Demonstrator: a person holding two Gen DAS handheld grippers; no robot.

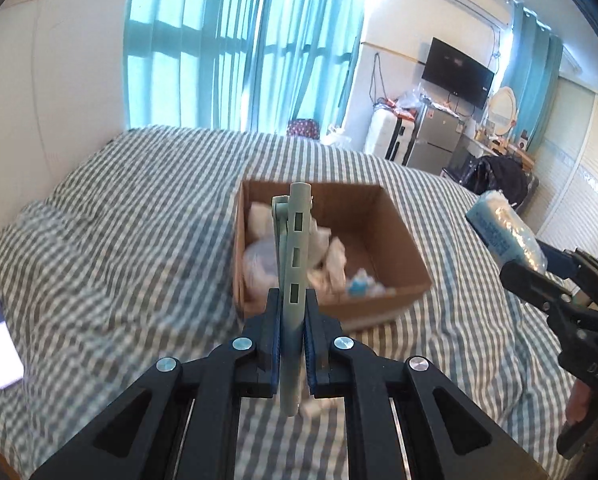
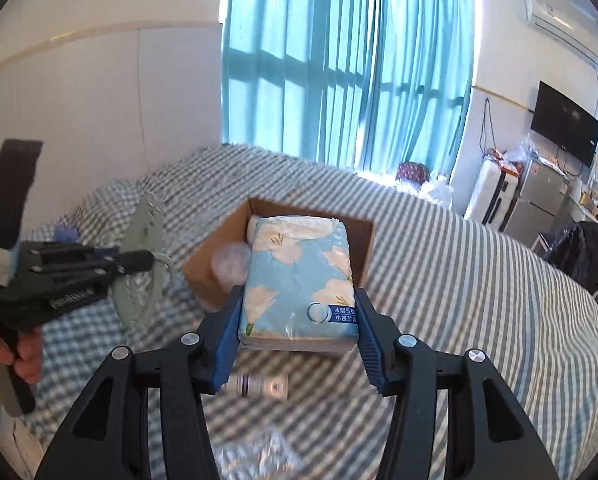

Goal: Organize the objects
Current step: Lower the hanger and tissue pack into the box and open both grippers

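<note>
Left wrist: left hand-held gripper (image 1: 292, 336) clamped on green rack (image 1: 293, 264), edge-on, hovering over box (image 1: 395, 240) on bed (image 1: 119, 220). Lower before letting go (box already cluttered).

Right wrist: right hand-held gripper (image 2: 297, 336) squeezes tissue pack (image 2: 299, 276), level, near box (image 2: 215, 268) front. Push forward past rim, then release. Hand (image 2: 3, 356) grips left handle.

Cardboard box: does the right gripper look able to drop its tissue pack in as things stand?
Probably yes: the cardboard box is open-topped, and the right gripper holds the tissue pack facing it.
</note>
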